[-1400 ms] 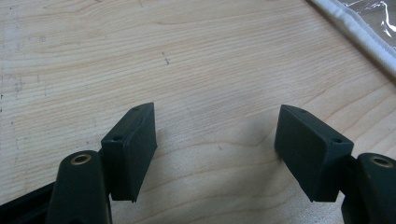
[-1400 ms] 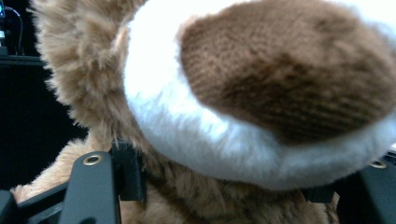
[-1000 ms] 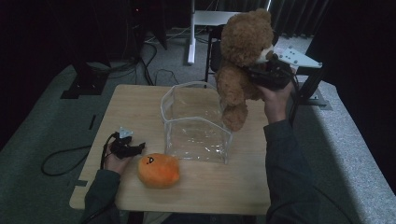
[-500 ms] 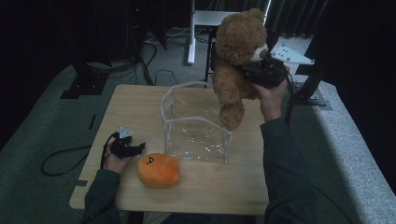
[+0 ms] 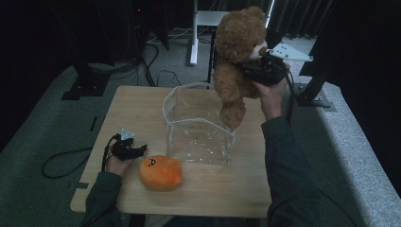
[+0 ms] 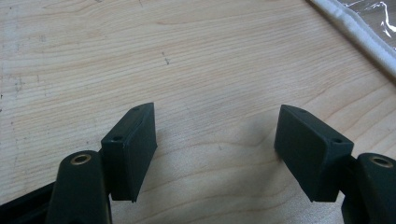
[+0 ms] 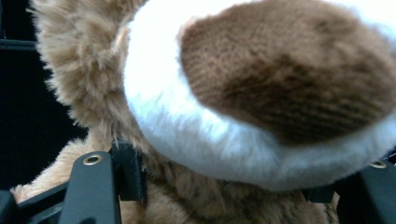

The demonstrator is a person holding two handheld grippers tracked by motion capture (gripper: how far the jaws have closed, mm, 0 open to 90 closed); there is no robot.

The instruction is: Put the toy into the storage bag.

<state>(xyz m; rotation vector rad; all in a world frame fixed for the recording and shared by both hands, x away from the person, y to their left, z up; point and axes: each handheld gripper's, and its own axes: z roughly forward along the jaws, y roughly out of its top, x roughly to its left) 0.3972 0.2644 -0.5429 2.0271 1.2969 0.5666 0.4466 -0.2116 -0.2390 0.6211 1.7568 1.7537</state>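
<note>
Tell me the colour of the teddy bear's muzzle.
White around a brown knitted nose, on the brown teddy bear; it shows best in the right gripper view.

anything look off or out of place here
Nothing spilled or damaged. The clear bin looks a bit skewed, its walls leaning. The teddy bear hangs above its far right corner in the right gripper; the orange plush lies outside the bin.
</note>
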